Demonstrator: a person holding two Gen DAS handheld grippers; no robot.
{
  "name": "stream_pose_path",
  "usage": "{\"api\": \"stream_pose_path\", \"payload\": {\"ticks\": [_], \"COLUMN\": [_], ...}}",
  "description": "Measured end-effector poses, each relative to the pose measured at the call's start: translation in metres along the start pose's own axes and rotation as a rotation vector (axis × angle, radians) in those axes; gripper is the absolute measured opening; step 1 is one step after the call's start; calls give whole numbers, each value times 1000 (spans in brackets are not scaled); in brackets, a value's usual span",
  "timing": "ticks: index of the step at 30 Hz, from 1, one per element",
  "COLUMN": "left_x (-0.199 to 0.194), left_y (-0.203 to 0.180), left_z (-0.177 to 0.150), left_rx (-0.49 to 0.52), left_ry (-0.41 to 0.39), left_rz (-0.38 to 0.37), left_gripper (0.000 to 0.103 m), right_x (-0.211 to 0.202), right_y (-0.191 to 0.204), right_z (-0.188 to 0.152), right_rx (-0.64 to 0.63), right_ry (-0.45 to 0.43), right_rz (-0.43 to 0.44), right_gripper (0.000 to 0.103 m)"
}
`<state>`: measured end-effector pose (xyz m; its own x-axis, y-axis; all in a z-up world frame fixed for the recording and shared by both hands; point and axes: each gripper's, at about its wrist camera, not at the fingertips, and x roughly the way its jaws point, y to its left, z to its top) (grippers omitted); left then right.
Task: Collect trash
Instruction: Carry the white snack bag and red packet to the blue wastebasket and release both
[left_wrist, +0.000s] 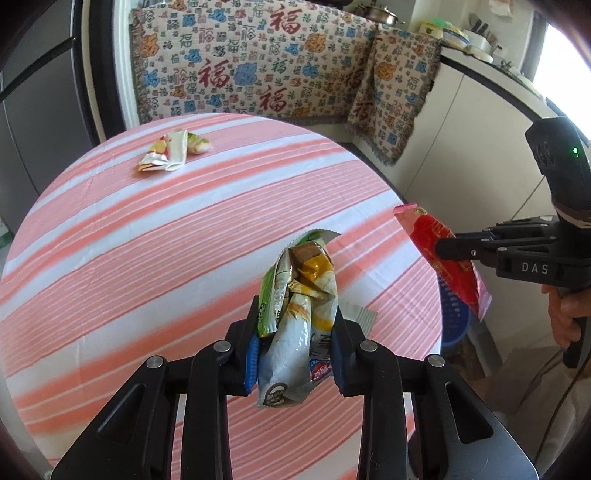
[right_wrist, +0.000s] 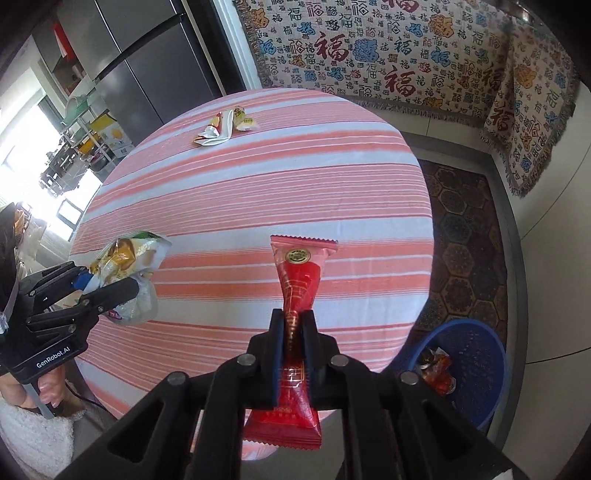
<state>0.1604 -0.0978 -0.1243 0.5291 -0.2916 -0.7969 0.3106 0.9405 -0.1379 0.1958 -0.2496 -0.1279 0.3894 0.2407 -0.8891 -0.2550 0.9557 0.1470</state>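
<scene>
My left gripper (left_wrist: 295, 332) is shut on a crumpled bundle of green, yellow and white snack wrappers (left_wrist: 299, 295), held above the pink striped table (left_wrist: 166, 258). It also shows at the left of the right wrist view (right_wrist: 110, 288). My right gripper (right_wrist: 293, 332) is shut on a red candy wrapper (right_wrist: 299, 284), held over the table's near right edge; the wrapper also shows in the left wrist view (left_wrist: 443, 258). More crumpled wrappers (left_wrist: 173, 151) lie at the table's far side, also in the right wrist view (right_wrist: 225, 127).
A blue plastic basket (right_wrist: 476, 347) with some red trash inside stands on the floor right of the table, above a dark patterned rug (right_wrist: 465, 236). A patterned blanket (left_wrist: 258, 62) covers the seating behind. A grey fridge (right_wrist: 147, 62) stands far left.
</scene>
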Motion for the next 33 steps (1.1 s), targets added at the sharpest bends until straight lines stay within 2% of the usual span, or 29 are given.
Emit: {"api": "stream_pose_path", "payload": {"ticks": [16, 22, 29, 33], "left_x": [8, 16, 40, 62], "left_y": [-59, -93, -161, -196], "left_z": [10, 14, 26, 33], "left_rx": [101, 119, 169, 158], "left_ry": [-5, 2, 23, 47], "left_rz": [-4, -67, -174, -235], "left_gripper": [30, 30, 30, 30], "right_x": [-19, -32, -51, -53], "right_y": [-54, -85, -144, -181], "right_z": [-23, -34, -62, -78], "right_rx": [69, 104, 177, 232], "right_ry": [-33, -53, -67, -66], "right_rz": [-26, -64, -154, -184], "right_gripper": [10, 10, 10, 10]}}
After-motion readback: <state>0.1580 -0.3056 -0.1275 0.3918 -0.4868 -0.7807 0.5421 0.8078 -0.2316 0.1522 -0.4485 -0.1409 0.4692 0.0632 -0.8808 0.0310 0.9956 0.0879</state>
